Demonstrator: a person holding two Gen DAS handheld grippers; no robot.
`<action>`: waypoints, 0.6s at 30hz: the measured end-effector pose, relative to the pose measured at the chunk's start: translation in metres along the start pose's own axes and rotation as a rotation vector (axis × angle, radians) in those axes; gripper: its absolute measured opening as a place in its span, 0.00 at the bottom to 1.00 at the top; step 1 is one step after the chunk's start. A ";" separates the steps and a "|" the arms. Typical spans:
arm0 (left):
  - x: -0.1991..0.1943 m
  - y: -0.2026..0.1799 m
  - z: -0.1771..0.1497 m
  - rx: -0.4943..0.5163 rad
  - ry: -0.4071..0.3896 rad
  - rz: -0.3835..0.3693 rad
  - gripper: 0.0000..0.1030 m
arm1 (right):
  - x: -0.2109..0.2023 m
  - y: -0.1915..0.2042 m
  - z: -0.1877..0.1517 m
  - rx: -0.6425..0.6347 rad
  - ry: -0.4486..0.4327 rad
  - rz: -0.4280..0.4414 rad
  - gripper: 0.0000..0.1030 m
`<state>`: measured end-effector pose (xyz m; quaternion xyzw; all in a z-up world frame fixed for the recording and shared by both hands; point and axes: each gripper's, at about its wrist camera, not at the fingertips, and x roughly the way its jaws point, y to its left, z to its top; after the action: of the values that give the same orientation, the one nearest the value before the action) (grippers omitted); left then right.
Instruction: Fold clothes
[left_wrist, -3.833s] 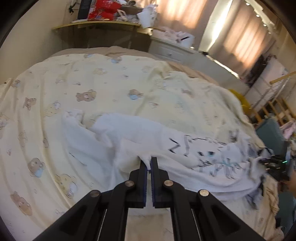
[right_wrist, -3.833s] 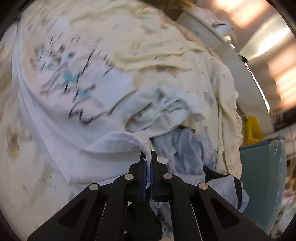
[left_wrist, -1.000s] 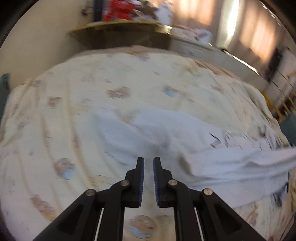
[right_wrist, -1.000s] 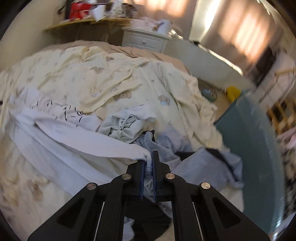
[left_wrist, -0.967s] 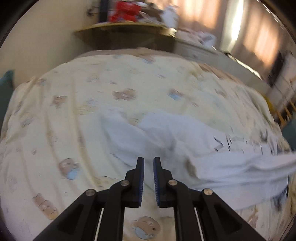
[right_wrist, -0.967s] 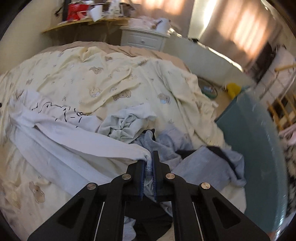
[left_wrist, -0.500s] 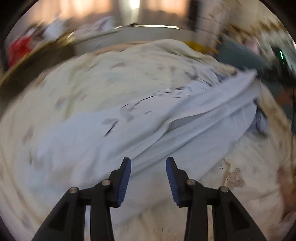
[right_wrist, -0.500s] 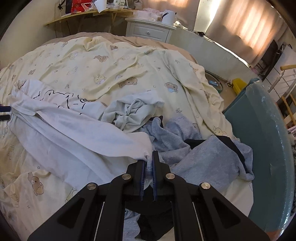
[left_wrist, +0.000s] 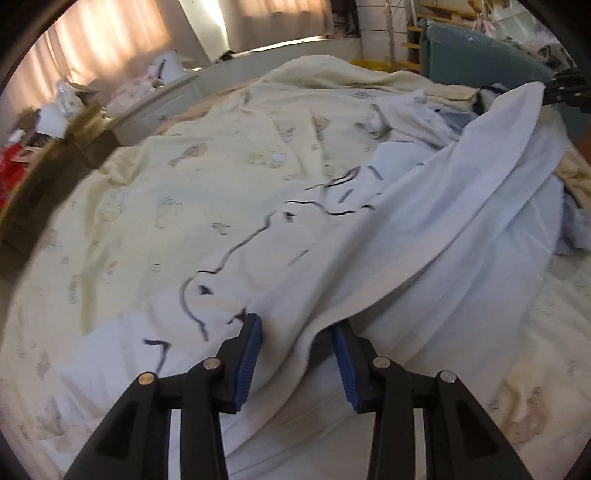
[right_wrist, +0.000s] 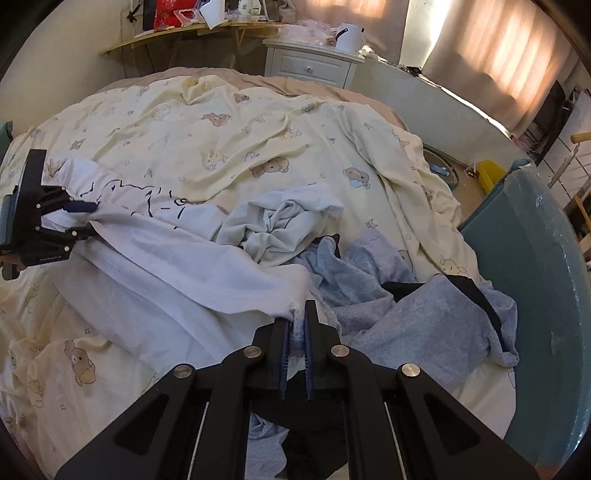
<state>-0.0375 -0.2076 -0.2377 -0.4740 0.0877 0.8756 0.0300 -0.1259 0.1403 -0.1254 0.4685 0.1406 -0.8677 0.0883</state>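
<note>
Right gripper (right_wrist: 296, 325), jaws pinching one corner of the white shirt (right_wrist: 177, 266) on the bed (right_wrist: 258, 122), keeps it taut (presumably for folding) while left gripper (left_wrist: 295, 334), jaws spread, straddles the far edge.

bed (right_wrist: 258, 122): bear-print cover | nightstand (right_wrist: 310, 66): white | curtains (right_wrist: 491, 55): sunlit

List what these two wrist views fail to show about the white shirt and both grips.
- Left wrist view: the left gripper straddles a ridge of the white shirt; the fold hides whether the pads touch it.
- Right wrist view: the right gripper, shut on the shirt's edge, covers which part that is.
- Both views: folds hide much of the black print.
</note>
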 end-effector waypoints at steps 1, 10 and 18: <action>0.000 0.001 0.000 -0.001 0.001 -0.010 0.39 | 0.000 -0.001 0.000 0.002 -0.001 0.003 0.06; 0.002 0.010 -0.014 0.080 0.051 0.218 0.41 | 0.001 -0.008 -0.005 -0.007 -0.002 -0.013 0.06; -0.033 0.072 -0.048 0.027 0.107 0.314 0.41 | 0.010 -0.052 0.006 0.116 0.005 -0.066 0.06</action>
<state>0.0106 -0.2857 -0.2271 -0.5000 0.1738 0.8418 -0.1054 -0.1507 0.1870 -0.1226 0.4700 0.1059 -0.8757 0.0318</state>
